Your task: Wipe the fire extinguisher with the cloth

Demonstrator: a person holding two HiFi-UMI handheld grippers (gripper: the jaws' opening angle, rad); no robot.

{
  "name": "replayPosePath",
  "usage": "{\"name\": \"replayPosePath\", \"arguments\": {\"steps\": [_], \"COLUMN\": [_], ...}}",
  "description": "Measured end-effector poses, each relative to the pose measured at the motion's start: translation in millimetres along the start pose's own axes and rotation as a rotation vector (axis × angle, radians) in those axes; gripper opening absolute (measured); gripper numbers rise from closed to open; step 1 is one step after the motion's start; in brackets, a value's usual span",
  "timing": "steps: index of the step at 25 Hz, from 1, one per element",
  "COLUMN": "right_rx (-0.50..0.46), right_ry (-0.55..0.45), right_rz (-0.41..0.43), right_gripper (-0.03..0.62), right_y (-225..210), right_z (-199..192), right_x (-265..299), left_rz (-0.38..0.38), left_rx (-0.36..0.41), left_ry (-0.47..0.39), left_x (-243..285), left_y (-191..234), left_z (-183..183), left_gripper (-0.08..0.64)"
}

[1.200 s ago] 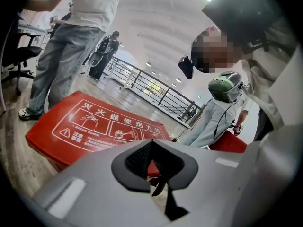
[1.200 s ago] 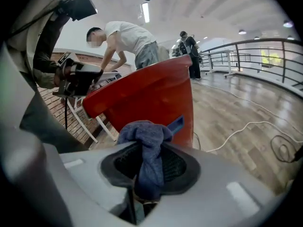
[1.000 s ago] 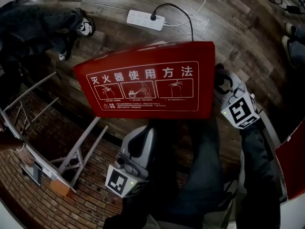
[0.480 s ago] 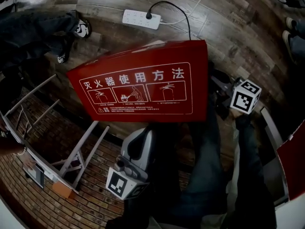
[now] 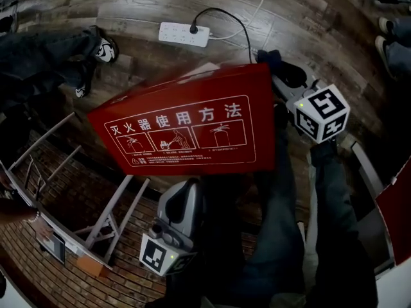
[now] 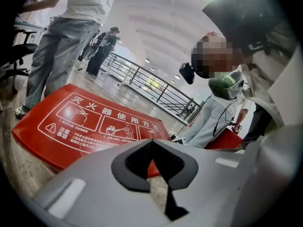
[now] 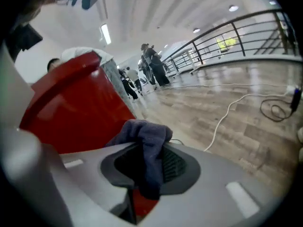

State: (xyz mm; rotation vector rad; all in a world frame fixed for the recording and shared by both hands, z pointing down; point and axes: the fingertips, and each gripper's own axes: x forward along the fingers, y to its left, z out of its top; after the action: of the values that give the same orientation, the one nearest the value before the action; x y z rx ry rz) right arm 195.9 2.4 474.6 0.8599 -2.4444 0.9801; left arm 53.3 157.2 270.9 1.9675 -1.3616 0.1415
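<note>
My right gripper (image 7: 144, 176) pinches the cloth (image 7: 142, 134), its lower end hidden between the pads (image 7: 176, 167). My left gripper (image 6: 154, 167) looks pressed together and empty, though its tips are hard to make out.

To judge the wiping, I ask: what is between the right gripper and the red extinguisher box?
The dark cloth, clamped in the right gripper, hangs before the red extinguisher box; the right gripper view shows it.

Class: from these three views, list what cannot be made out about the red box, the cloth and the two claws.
- Head view: the left claw tips, hidden under the red box.
- Head view: whether the cloth in the right claw touches the box; the box's corner hides the contact.
- All views: the box's small print, too small.
- The extinguisher itself: in no view.
</note>
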Motion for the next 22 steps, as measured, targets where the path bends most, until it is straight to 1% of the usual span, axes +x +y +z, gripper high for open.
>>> {"name": "replayPosePath", "arguments": {"steps": [1,2,4,6,8,9,10,11,12,15,16,19,21,22], "right_rx": [-0.007,0.006,0.037,0.025,0.016,0.031,0.055,0.074,0.073,-0.017,-0.023,0.041,0.062,0.061], "right_ry": [0.016,0.035,0.111,0.254,0.399,0.445,0.472,0.482,0.482,0.443,0.411,0.31,0.292,0.285], "right_rz": [-0.037,-0.057,-0.061,-0.029,0.026,0.047,0.058,0.059,0.049,-0.015,-0.037,-0.072,-0.053,-0.027], "right_gripper": [0.101,0.101,0.101,0.101,0.101,0.101,0.101,0.101,0.101,0.101,0.101,0.101,0.101,0.101], "right_y": [-5,-9,-13,-7,5,10,13,13,12,-2,-6,-10,-3,4], "right_z": [-5,-13,-43,-90,-140,-160,-173,-179,-178,-151,-139,-112,-105,-103], "right_x": [7,12,16,14,8,5,2,1,2,13,16,18,10,4], "left_rz": [0.003,0.005,0.006,0.003,0.0,-0.001,-0.003,-0.005,-0.006,-0.007,-0.006,-0.007,-0.017,-0.023], "left_rx": [0.001,0.001,0.001,0.0,-0.001,-0.001,-0.002,-0.004,-0.006,-0.006,-0.005,-0.002,0.0,0.0], "left_ry": [0.0,0.0,0.003,0.009,0.015,0.017,0.019,0.021,0.023,0.027,0.026,0.022,0.021,0.021], "left_x": [0,0,0,2,3,4,6,7,8,10,10,9,9,9], "left_y": [1,1,1,1,1,2,1,1,1,3,4,5,5,5], "left_z": [1,2,3,3,1,0,-1,-2,-2,-2,-1,4,6,7], "left_gripper": [0.005,0.005,0.005,0.005,0.005,0.005,0.005,0.005,0.005,0.005,0.005,0.005,0.005,0.005]}}
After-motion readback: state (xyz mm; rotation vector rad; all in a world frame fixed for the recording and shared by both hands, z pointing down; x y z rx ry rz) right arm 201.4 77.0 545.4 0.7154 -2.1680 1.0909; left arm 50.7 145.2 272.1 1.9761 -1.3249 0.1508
